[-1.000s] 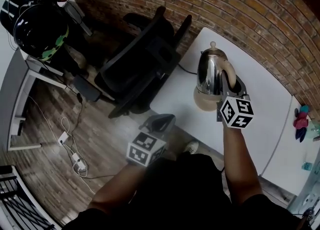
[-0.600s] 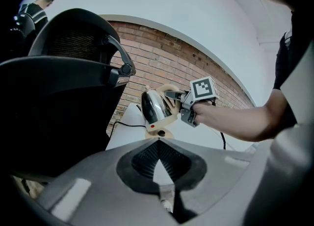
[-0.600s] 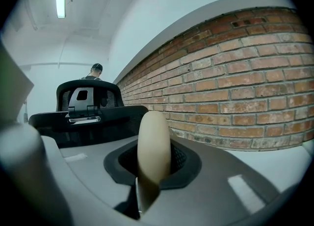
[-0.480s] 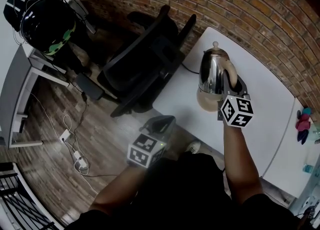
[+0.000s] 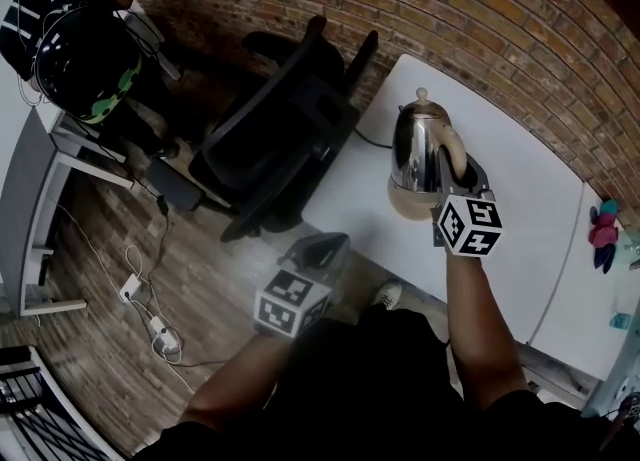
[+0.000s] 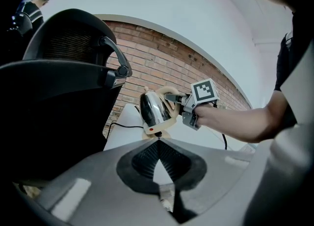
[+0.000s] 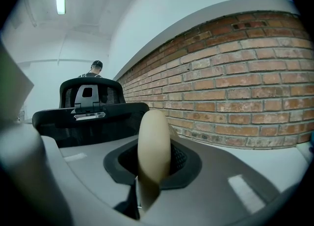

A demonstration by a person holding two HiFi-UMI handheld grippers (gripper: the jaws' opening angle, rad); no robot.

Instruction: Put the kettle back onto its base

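A shiny steel kettle (image 5: 415, 149) with a beige handle stands upright at the left end of the white table (image 5: 525, 224), over its beige base (image 5: 402, 205). I cannot tell if a gap is left between kettle and base. My right gripper (image 5: 452, 171) is shut on the kettle's handle (image 7: 153, 144), which fills the space between its jaws. My left gripper (image 5: 318, 246) hangs off the table's near edge, over the floor, shut with nothing in it. From the left gripper view the kettle (image 6: 154, 108) and the right gripper's marker cube (image 6: 204, 91) lie straight ahead.
A black office chair (image 5: 285, 134) stands just left of the table. A black power cord (image 5: 372, 140) runs from the base toward the brick wall (image 5: 500, 19). A person (image 5: 70, 9) is at the top left. Cables and a power strip (image 5: 150, 324) lie on the wooden floor.
The head view has shifted slightly. The kettle stays in my right gripper's hold at the same spot on the table. My left gripper has not moved.
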